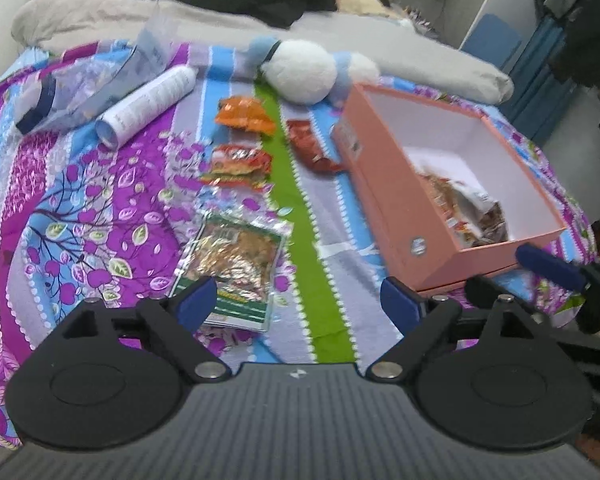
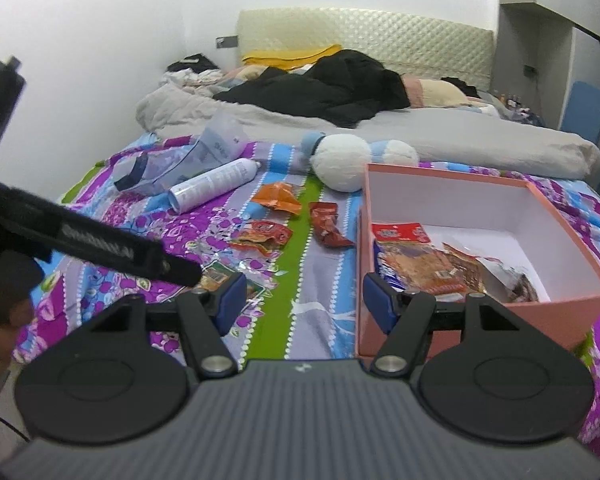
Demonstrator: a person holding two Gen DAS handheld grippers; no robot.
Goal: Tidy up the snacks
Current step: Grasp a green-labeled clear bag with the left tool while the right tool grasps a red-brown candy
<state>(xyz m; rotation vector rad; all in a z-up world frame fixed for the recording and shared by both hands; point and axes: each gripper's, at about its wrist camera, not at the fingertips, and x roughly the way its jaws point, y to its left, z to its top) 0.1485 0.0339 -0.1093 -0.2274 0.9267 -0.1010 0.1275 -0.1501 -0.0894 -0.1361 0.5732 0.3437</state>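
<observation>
A pink box point(image 1: 396, 204) point(image 2: 556, 316) stands open on the bed with snack packets point(image 1: 464, 208) point(image 2: 440, 268) inside. Loose on the bedspread lie a green-edged packet point(image 1: 236, 264) point(image 2: 220, 276), an orange packet point(image 1: 246, 114) point(image 2: 278, 196), a red-orange packet point(image 1: 238, 162) point(image 2: 262, 236) and a dark red packet point(image 1: 310, 144) point(image 2: 328, 224). My left gripper point(image 1: 300, 304) is open and empty, its left finger over the green-edged packet's near end. My right gripper point(image 2: 304, 300) is open and empty, in front of the box's near left corner.
A white spray can point(image 1: 148, 106) point(image 2: 212, 184), a clear plastic bag point(image 1: 84, 88) point(image 2: 180, 160) and a white-and-blue plush toy point(image 1: 304, 70) point(image 2: 344, 160) lie further back. Grey bedding and black clothes point(image 2: 320, 92) cover the far half. A blue chair point(image 2: 584, 112) stands at the right.
</observation>
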